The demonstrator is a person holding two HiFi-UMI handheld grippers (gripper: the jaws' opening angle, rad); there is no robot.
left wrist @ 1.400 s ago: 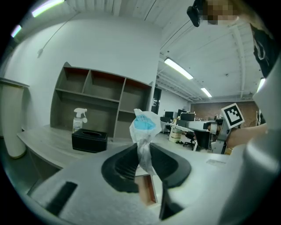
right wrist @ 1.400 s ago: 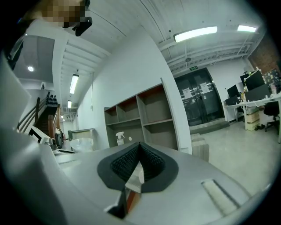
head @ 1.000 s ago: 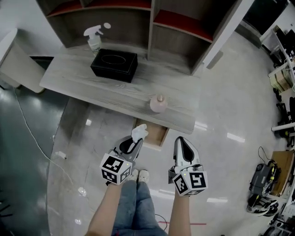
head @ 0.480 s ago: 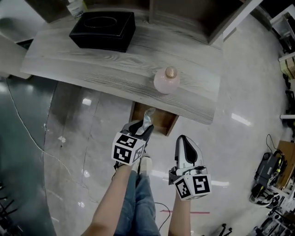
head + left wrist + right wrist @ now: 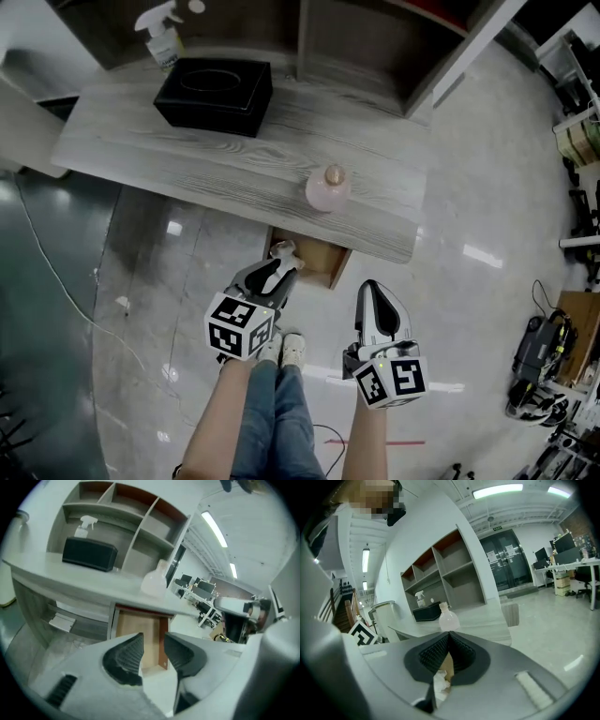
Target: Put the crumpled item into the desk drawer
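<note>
1. judged to be the release step: left gripper [image 5: 277, 272] poised at the mouth of the open drawer of light wood [image 5: 139, 629], jaws opening, a clear gap between the ribbed black pads and nothing between them, with bare drawer floor showing straight through the gap.
2. small white crumpled paper item [image 5: 284, 249] just past the left jaw tips and free of the pads, over the near left corner of the drawer. cannot tell whether lying on the drawer floor or caught on its edge.
3. right gripper [image 5: 449, 637] off to the right of the left jaws, apart from the drawer, tips pressed together and gripping nothing. drawer wood and the white item glimpsed far beyond, through the slot lower down between its jaws.
4. drawer hung under the front edge of the grey wood-grain desk top [image 5: 234, 178], ahead of both sets of jaws. pale pink round bottle [image 5: 327, 189] standing on that top beyond the drawer, well clear of either gripper.
5. next, as a judgement: confirm the item lies fully inside. if perched on the edge, nudge forward with the left tips. then draw the left jaws back clear of the drawer mouth.
6. possibly after that, a flat push on the drawer front with closed tips, no grip needed, though closing is not asked for in the task.
</note>
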